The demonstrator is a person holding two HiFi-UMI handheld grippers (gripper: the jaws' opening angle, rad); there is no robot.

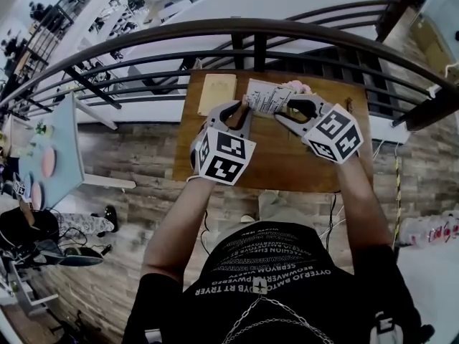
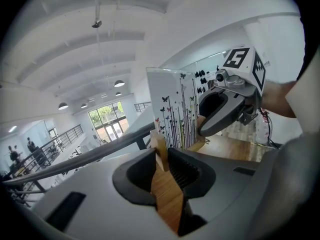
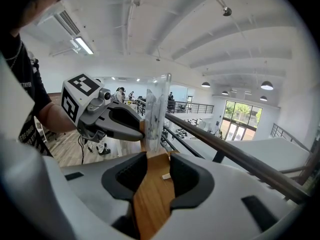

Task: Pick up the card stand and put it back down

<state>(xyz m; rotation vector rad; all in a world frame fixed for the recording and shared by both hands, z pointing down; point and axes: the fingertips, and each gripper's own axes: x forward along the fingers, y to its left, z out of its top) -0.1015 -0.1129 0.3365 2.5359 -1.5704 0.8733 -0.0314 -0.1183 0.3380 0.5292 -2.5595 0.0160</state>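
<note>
Slippage is the main risk, since the card stand (image 1: 267, 99) is carried only by the two ends of its narrow wooden base (image 2: 160, 145). The left gripper (image 2: 161, 153) has its jaws pinched close on one end. The right gripper (image 3: 159, 158) faces it from the other end, jaws set wider with the wood filling the gap between them. The printed clear panel (image 2: 172, 109) stands tall above the base, so the load looks top-heavy.

If one hand twists or drops out of line with the other, the base could rotate in the pads and the panel tip over. Pulling the two hands apart would draw an end out of its grip. The stand sits over the far part of the counter (image 1: 287, 170), near the railing (image 1: 215, 29), with an open drop beyond. A fumble there might send it off the edge. Whether it is clear of the counter yet I cannot tell, so a hard set-down could also jar the panel.
</note>
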